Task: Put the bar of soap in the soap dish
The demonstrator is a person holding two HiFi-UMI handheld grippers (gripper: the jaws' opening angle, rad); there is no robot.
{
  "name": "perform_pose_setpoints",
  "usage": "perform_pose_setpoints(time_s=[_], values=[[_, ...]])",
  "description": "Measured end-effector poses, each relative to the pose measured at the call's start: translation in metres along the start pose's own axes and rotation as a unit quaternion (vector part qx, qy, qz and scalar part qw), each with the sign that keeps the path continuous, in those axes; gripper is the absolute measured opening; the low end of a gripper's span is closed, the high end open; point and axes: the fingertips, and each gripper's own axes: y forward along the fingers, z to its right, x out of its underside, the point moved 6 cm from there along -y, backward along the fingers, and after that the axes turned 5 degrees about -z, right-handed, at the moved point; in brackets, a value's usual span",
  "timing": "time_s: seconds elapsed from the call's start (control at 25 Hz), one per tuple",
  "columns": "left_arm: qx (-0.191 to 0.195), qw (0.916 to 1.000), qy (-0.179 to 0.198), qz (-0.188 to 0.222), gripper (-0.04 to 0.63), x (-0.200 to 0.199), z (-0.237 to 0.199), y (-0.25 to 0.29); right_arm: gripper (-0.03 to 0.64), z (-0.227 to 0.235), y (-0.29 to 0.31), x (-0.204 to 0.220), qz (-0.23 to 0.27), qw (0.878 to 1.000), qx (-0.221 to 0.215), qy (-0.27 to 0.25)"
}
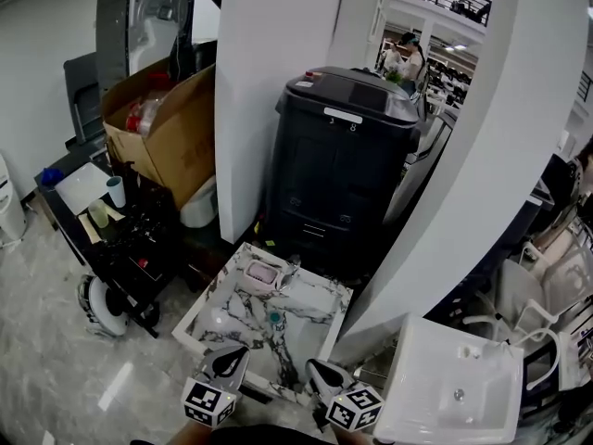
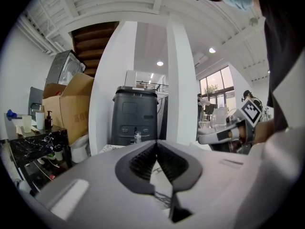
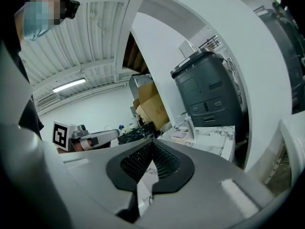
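Pinkish soap dish (image 1: pixel 262 274), flat, far-left on marbled counter (image 1: pixel 320 297)

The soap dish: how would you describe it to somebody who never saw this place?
Find the tall black machine; at its foot lies a white marble-patterned sink top. The soap dish sits at the top's far edge, left of the tap, and is the only pink thing there.

The left claw (image 1: pixel 227 362) and the right claw (image 1: pixel 324 375) are held side by side, pointed nearly level. Both are closed with nothing gripped.
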Motion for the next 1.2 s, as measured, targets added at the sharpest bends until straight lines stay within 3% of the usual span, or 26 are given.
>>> perform_pose_setpoints(time_s=[1.2], values=[[0.018,0.9998,-0.010,0.002,0.052,0.003,0.021,0.005,-0.012,0.005,-0.007,0.001,-0.006,1.000,0.009,-0.016]])
